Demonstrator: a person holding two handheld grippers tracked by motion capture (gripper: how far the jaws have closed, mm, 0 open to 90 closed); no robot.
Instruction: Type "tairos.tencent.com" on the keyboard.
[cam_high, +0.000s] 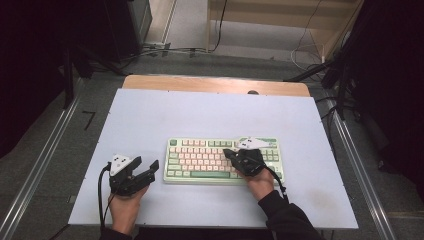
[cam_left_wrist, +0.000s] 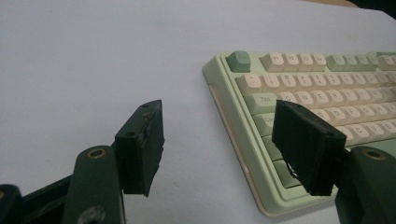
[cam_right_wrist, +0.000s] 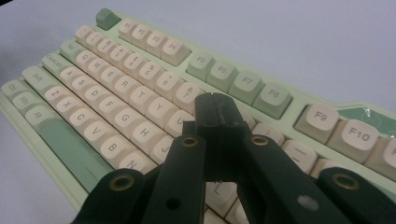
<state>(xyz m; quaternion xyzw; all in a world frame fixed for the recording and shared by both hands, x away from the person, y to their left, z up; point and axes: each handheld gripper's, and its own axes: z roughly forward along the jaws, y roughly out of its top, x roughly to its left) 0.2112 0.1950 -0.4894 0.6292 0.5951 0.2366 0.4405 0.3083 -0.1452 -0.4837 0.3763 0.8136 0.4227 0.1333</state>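
A pale green keyboard (cam_high: 200, 160) with cream and green keys lies at the middle of the table. My right gripper (cam_high: 229, 151) hovers over its right half, jaws pressed together with nothing between them. In the right gripper view the closed tips (cam_right_wrist: 215, 103) sit just above the cream letter keys (cam_right_wrist: 140, 100), below the function row. My left gripper (cam_high: 146, 164) rests on the table just left of the keyboard, jaws wide apart and empty. The left gripper view has the keyboard's left edge (cam_left_wrist: 243, 140) behind its right fingertip (cam_left_wrist: 303, 142).
The light blue mat (cam_high: 210, 112) covers the wooden table (cam_high: 215, 84). Metal rails (cam_high: 40, 165) run along both sides of the table. Cables (cam_high: 170, 50) lie on the floor beyond the far edge.
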